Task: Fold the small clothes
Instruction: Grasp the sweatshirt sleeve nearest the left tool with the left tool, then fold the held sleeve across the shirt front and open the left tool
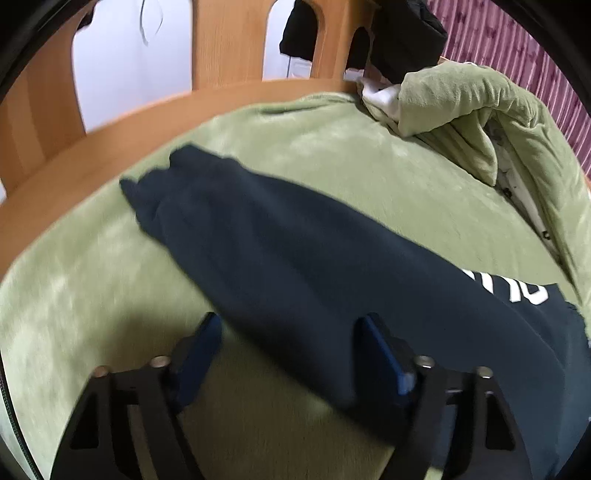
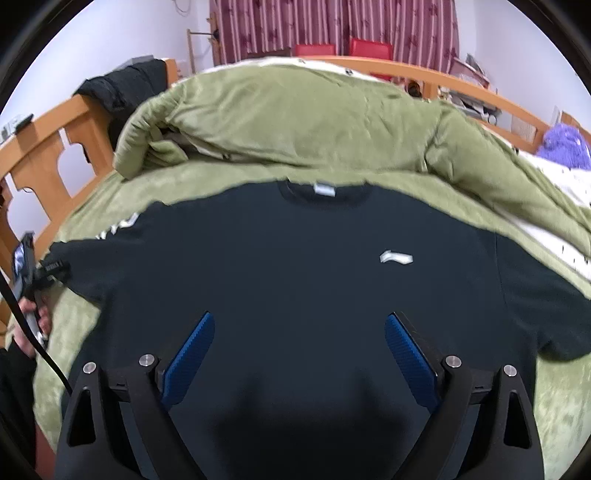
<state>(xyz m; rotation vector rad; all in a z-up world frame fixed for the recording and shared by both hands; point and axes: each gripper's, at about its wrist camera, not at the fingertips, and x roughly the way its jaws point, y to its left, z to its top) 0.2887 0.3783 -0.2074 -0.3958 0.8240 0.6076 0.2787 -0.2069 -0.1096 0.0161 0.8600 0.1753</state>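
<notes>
A dark navy T-shirt (image 2: 295, 258) lies spread front-up on a green plush bed cover (image 2: 92, 206), collar toward the bunched green quilt (image 2: 295, 122) behind it.

Markings: a small white swoosh-like logo (image 2: 396, 257) sits on the chest; no name accompanies it. A pale neck label (image 2: 324, 189) shows inside the collar; its print is too small to read. White block lettering (image 1: 517, 288) runs along one sleeve near the shoulder; only fragments of rounded characters show, blurred, and cannot be read.

The left gripper (image 1: 286, 325) stands over the long outstretched sleeve (image 1: 240, 229), which runs diagonally across the cover toward the wooden bed frame (image 1: 110, 125). Its jaws are part-way spread, one blue pad on the green cover side, the other over the dark fabric. The pads do not visibly press on the cloth; the view is motion-blurred.

The right gripper (image 2: 299, 325) hangs above the lower body of the shirt, jaws spread wide, blue ribbed pads (image 2: 192, 354) clear of the fabric, nothing between them.

At the left edge of the right wrist view, a person's hand (image 2: 31, 325) holds the other tool's handle, with a black cable trailing down. Striped maroon curtains (image 2: 332, 26) hang behind the bed.
</notes>
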